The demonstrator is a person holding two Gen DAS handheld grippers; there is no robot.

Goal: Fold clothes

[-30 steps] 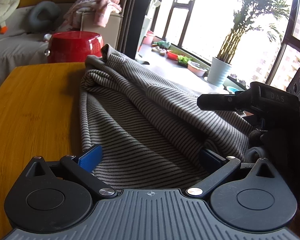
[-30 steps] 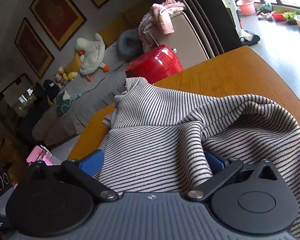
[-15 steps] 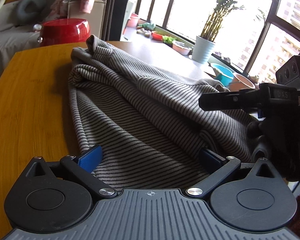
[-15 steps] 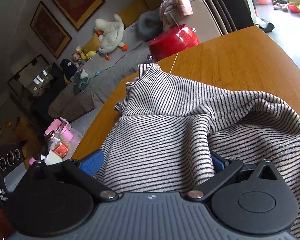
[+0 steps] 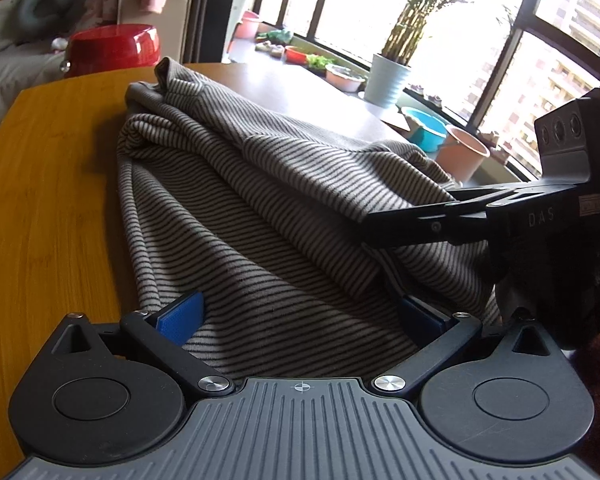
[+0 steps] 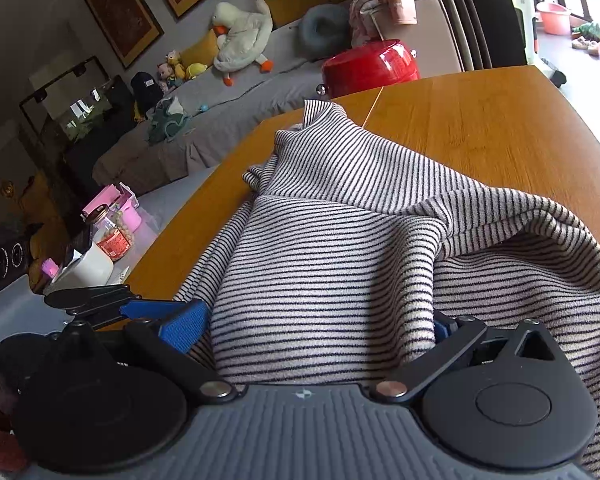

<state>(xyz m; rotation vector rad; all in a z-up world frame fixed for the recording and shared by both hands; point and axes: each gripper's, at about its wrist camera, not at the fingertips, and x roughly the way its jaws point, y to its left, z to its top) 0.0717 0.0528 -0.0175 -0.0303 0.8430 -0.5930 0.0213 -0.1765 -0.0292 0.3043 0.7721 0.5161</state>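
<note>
Left gripper (image 5: pixel 300 312): blue pads set wide apart, a thick bunch of the striped top (image 5: pixel 260 208) filling the whole gap between them. Left pad (image 5: pixel 182 316) shows clear, cloth edge touching its inner face; the right pad is mostly buried under a fold. Cloth touches both pads, but whether they actually pinch it or it only lies between them cannot be told from this view.

Right gripper (image 6: pixel 320 328): same picture. Wide gap, packed with the top (image 6: pixel 340 248). Left pad (image 6: pixel 186 324) visible with cloth against it, right one only a sliver under a draped fold that hangs over the right side of the tool. Grip state cannot be told here either.

The top is bunched and raised at the near end by both tools, the far end with the collar lying on the wooden table (image 6: pixel 500 120). It slopes from the grippers down to the tabletop, in long creases.

In the left view the right gripper (image 5: pixel 480 216) shows side-on, its black fingers lying on top of the cloth, just beside the left tool. In the right view the left gripper's tips (image 6: pixel 100 300) show at lower left, near the table edge.

Red pot (image 6: pixel 370 66) behind the far table edge, apart from the top.
</note>
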